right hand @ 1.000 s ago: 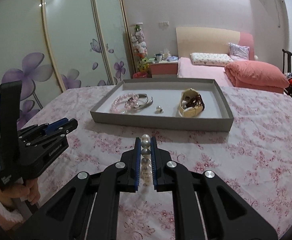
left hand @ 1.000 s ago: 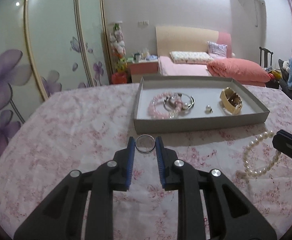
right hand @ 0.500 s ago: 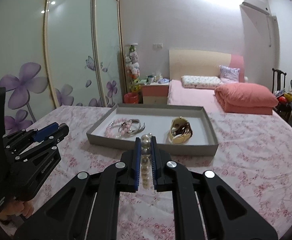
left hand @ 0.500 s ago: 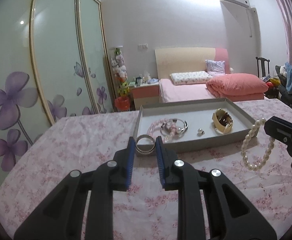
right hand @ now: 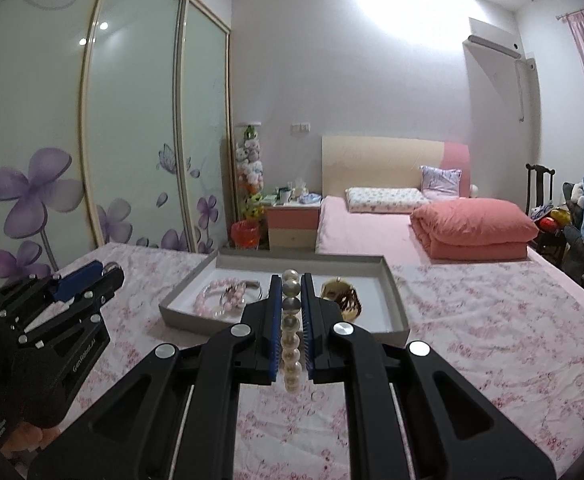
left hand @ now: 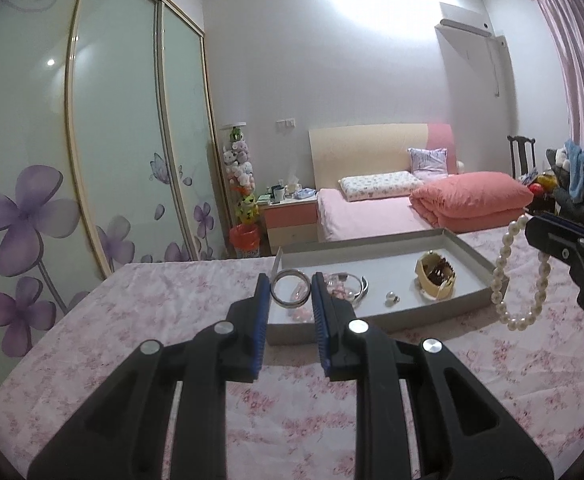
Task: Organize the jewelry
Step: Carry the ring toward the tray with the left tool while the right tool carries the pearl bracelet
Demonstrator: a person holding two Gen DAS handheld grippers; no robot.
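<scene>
Nearest the lens, the left hand-held gripper (left hand: pixel 290 294) is clenched on a silver ring-shaped bangle (left hand: pixel 290 289), pinched upright between its blue-padded fingers (left hand: pixel 262 296). It is held above the flower-patterned counter (left hand: pixel 140 320), at the near left corner of the grey tray (left hand: pixel 375 322).

The right hand-held gripper (right hand: pixel 290 300) grasps a pearl bracelet (right hand: pixel 291 332); in its own view the beads run in a line between the pads and the lowest ones poke out below the fingers. From the left wrist view the same bracelet (left hand: pixel 517 276) hangs as a loop from the black gripper tip, off the counter and just right of the tray's near right corner.

The tray lies on the counter beyond both grippers. Inside it, toward the left end, a pink bead bracelet (right hand: pixel 212 302) lies tangled with a silver bangle (left hand: pixel 357 290). Near the middle sits a small pearl piece (left hand: pixel 391 299), too small to tell what kind. Toward the right end is a cream and brown item (left hand: pixel 435 278), lying tilted on the tray floor.

Beyond the tray stands a bed (left hand: pixel 371 212) with a folded coral quilt (left hand: pixel 471 198), and left of the tray a wardrobe (left hand: pixel 112 140) with purple flowers on its doors.
</scene>
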